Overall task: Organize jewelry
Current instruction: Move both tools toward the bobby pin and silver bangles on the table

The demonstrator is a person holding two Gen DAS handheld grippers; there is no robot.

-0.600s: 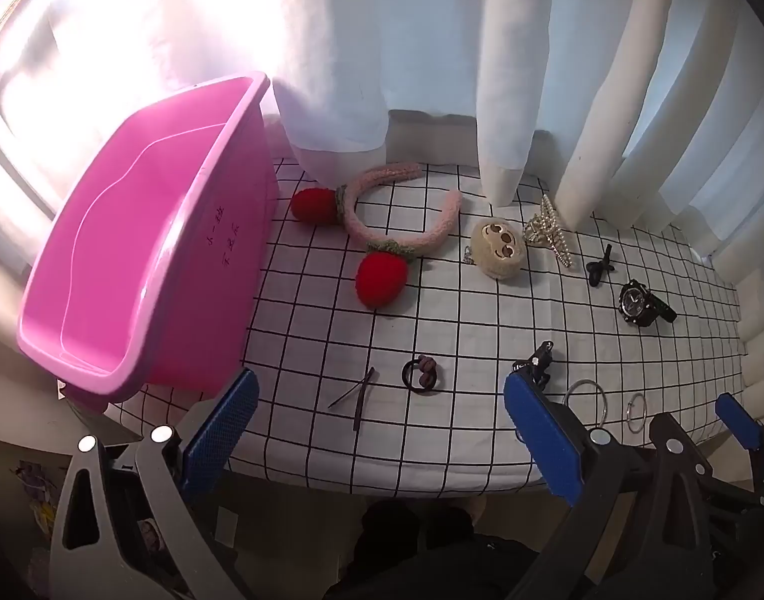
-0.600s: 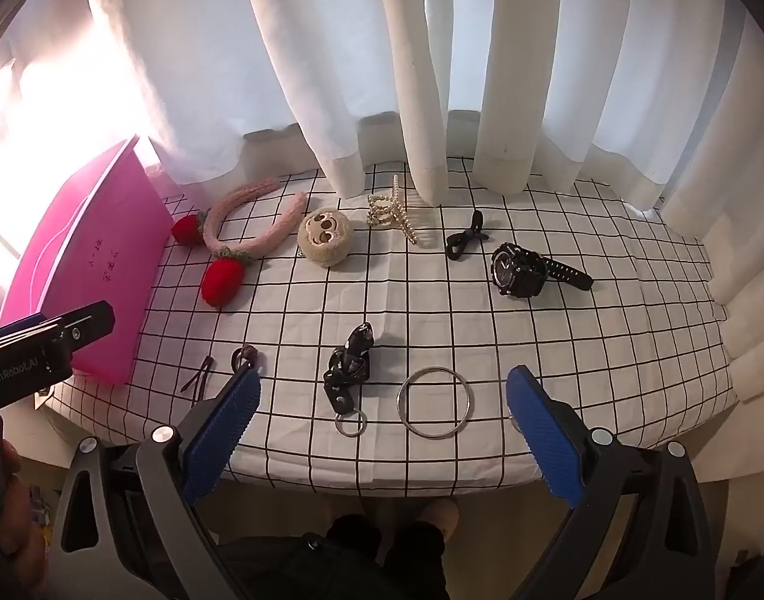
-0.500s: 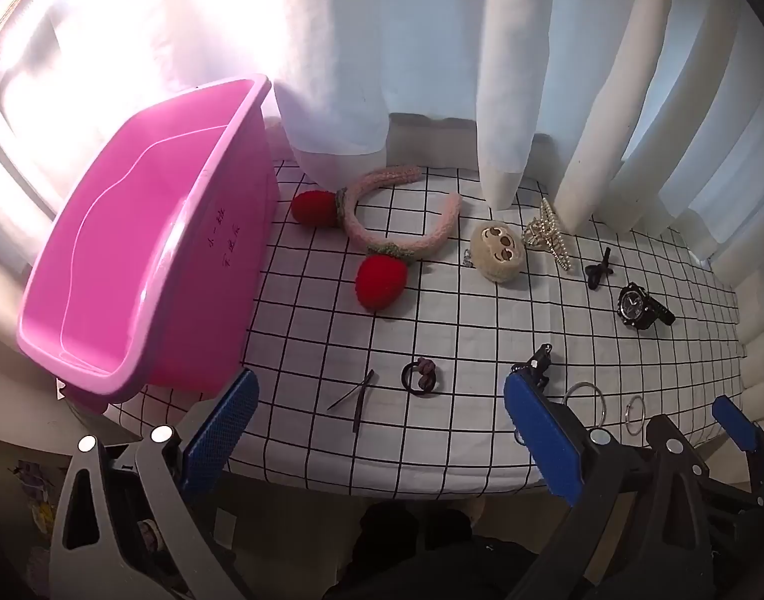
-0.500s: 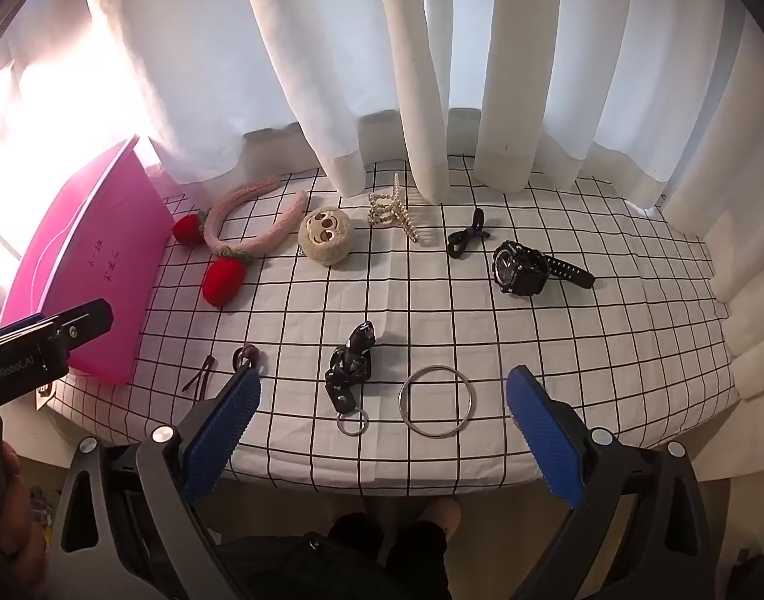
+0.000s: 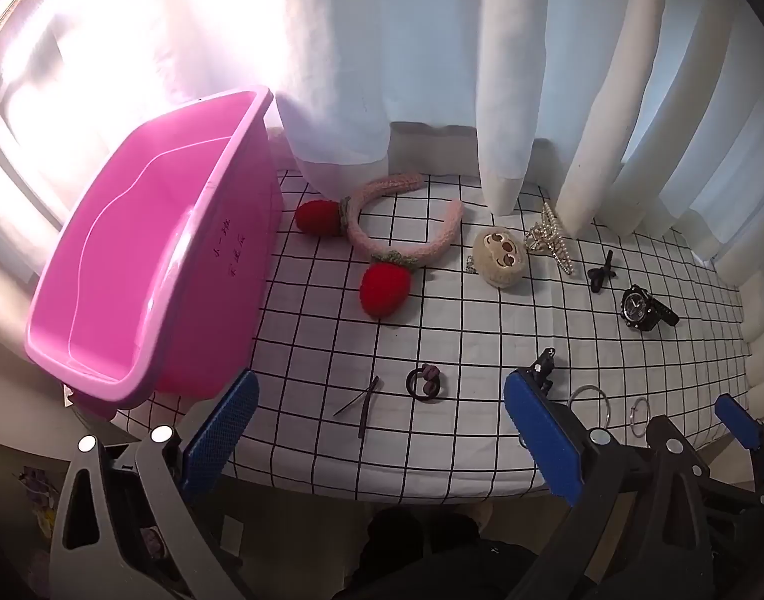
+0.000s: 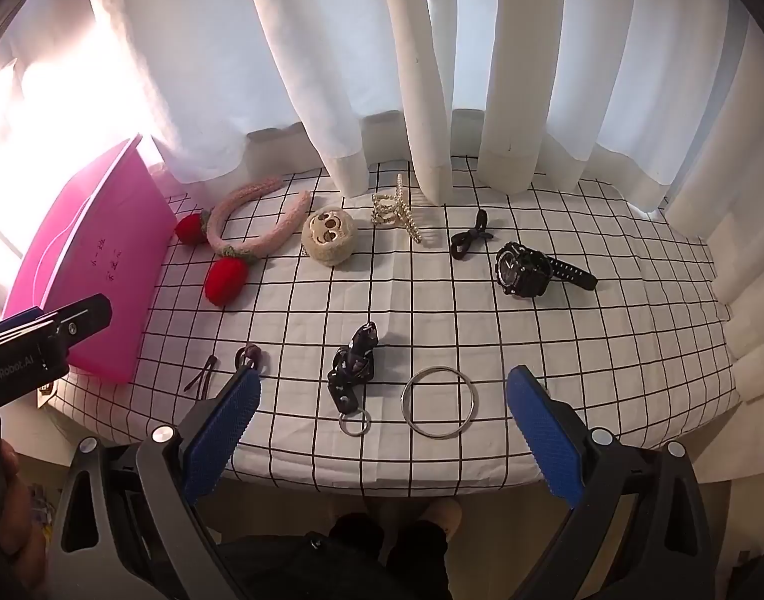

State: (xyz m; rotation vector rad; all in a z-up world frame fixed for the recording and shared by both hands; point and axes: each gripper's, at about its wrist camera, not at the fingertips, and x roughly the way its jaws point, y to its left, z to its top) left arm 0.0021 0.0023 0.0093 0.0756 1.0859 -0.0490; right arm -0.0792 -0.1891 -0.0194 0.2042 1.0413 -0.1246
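- Both views have shifted only slightly since the earlier frames; nothing on the table (image 6: 607, 360) has moved.
- Left tongs (image 5: 376, 430) and right tongs (image 6: 382, 420) gape wide, holding nothing.
- Headband (image 6: 251, 230), watch (image 6: 524, 267), bangle (image 6: 439, 401) and keychain (image 6: 354, 365) lie on the checked cloth.
- Pink bin (image 5: 131, 270) stands at the left edge.

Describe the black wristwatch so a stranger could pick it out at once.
Start at the pink bin on the left of the checked tablecloth and follow the far row of items to its right end. The last one is the wristwatch: the only piece with a round dial and strap, chunkier than the small black bow clip beside it.
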